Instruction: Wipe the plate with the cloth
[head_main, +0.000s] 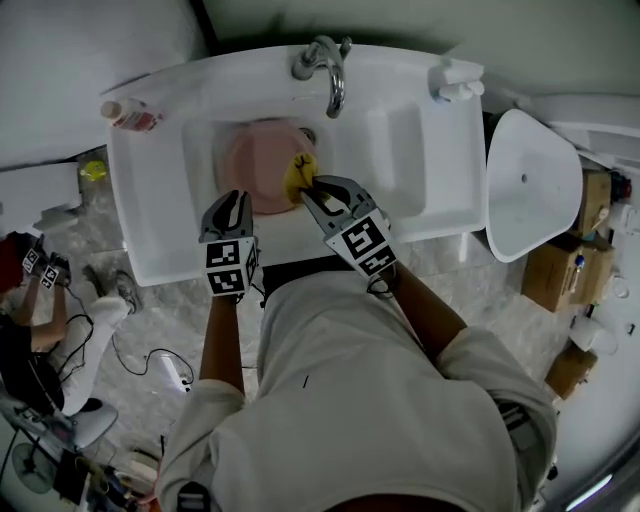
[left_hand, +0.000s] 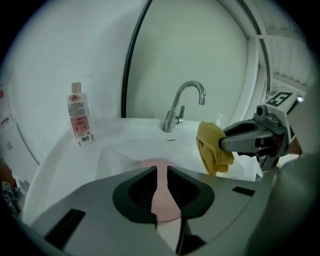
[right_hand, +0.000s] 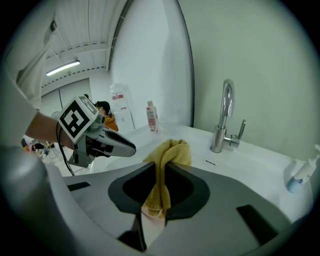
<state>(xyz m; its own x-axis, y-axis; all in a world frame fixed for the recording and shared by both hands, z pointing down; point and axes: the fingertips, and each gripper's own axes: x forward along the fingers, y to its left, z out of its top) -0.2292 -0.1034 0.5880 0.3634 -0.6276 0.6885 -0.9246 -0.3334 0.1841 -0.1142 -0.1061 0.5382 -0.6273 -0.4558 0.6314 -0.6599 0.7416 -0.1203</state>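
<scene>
- Head view: pink plate (head_main: 258, 165) lies in the sink (head_main: 420, 150), its near rim pinched by the left tool (head_main: 235, 197).
- Right tool (head_main: 308, 188) pinches the yellow cloth (head_main: 299, 172) at the plate's right side.
- Wiping looks barely begun; most of the plate is left to do.

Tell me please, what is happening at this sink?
A person stands at a white sink with a gripper in each hand. The left gripper is shut on the near rim of a pink plate in the basin. The right gripper pinches a yellow cloth by the plate's right side; contact with the plate cannot be told.
</scene>
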